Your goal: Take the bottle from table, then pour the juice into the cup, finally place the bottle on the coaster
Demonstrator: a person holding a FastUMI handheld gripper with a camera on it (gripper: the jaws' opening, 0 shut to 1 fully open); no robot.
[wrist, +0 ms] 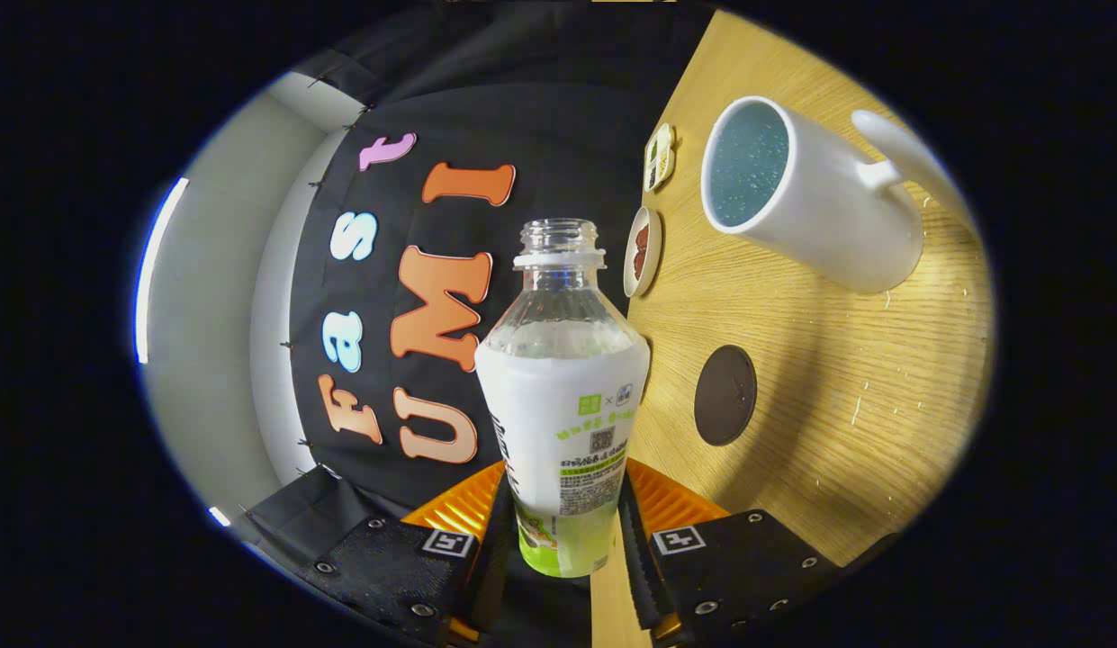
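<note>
My gripper (565, 531) is shut on the lower part of an uncapped plastic bottle (563, 396) with a white and green label; both fingers press on its sides. The view is rolled sideways, so the wooden table (819, 423) stands like a wall beside the bottle. The bottle's open neck points ahead, away from the fingers. A white mug (810, 202) with a speckled blue inside and a big handle lies beyond the bottle on the table side, its mouth facing the bottle. A dark round coaster (725, 394) sits on the table between the mug and my fingers.
Two small dishes (642, 252) (659, 157) with bits of food rest on the table past the bottle's neck, near the black cloth wall (540, 135). A pale wall panel with a light strip (157, 270) lies on the far side of the cloth.
</note>
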